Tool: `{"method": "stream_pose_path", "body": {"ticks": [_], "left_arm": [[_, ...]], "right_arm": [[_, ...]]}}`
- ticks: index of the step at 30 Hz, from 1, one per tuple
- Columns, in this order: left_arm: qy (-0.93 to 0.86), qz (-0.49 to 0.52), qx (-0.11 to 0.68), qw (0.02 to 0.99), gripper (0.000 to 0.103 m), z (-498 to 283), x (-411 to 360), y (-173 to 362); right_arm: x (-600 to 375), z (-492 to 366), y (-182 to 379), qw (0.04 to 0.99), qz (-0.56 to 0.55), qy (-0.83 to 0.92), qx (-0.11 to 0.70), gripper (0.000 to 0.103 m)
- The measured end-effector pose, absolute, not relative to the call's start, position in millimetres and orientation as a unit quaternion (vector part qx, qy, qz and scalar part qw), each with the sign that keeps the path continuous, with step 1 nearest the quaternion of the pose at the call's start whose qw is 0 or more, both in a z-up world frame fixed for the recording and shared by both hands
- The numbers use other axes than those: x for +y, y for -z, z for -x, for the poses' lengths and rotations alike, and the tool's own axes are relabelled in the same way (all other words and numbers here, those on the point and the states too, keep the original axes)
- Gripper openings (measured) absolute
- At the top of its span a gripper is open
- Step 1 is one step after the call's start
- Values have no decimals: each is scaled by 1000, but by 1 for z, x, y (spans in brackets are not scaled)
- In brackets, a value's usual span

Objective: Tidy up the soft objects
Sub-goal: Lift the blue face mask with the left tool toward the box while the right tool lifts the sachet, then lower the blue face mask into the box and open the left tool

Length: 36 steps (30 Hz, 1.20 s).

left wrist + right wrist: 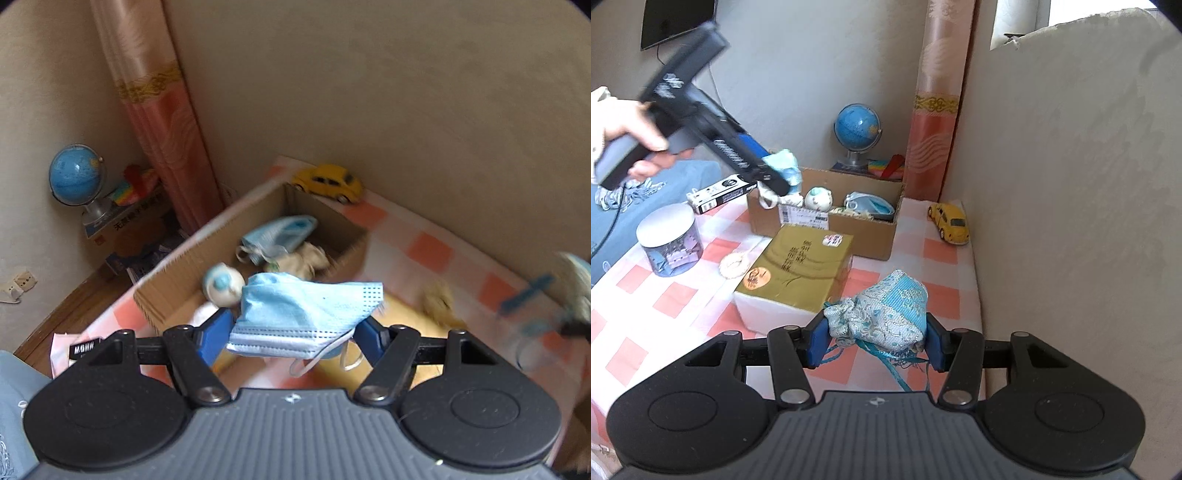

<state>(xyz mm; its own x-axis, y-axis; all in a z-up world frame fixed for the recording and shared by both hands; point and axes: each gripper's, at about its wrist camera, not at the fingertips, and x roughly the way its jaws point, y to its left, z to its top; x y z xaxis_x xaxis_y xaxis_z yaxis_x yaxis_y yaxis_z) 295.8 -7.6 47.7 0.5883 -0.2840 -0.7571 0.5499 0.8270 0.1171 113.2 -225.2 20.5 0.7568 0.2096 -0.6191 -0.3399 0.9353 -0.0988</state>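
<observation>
**Two soft loads up, the box is waiting**

Pink-checked tablecloth [938,251] in a beige corner, and both hands are loaded. Over on the left, the left gripper [295,332] pinches a blue face mask [306,314] between its blue pads, hanging just short of the open cardboard box [177,280], where another mask [280,232] and a round plush [221,284] already lie. To the right, the right gripper [875,343] squeezes a brocade drawstring pouch [886,317] above the cloth, beside the gold box [801,269]. It looks like the delivery step: the mask must get clear over the rim before the jaws let go, then the pouch follows.
</observation>
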Motion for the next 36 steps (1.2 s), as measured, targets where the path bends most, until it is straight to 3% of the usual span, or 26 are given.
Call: {"method": "stream_pose_path", "body": {"ticks": [16, 18, 20, 36], "left_arm": [[124, -131, 427, 886, 71, -388, 18, -26], [117, -120, 433, 886, 75, -391, 25, -20], [107, -114, 437, 886, 90, -393, 28, -16], [117, -108, 404, 901, 95, -328, 38, -28]], "right_arm": [[-237, -125, -24, 937, 88, -130, 311, 57], [-237, -126, -23, 937, 88, -130, 312, 57], [-238, -127, -22, 937, 87, -129, 314, 57], [-231, -125, -30, 937, 90, -139, 308, 57]]}}
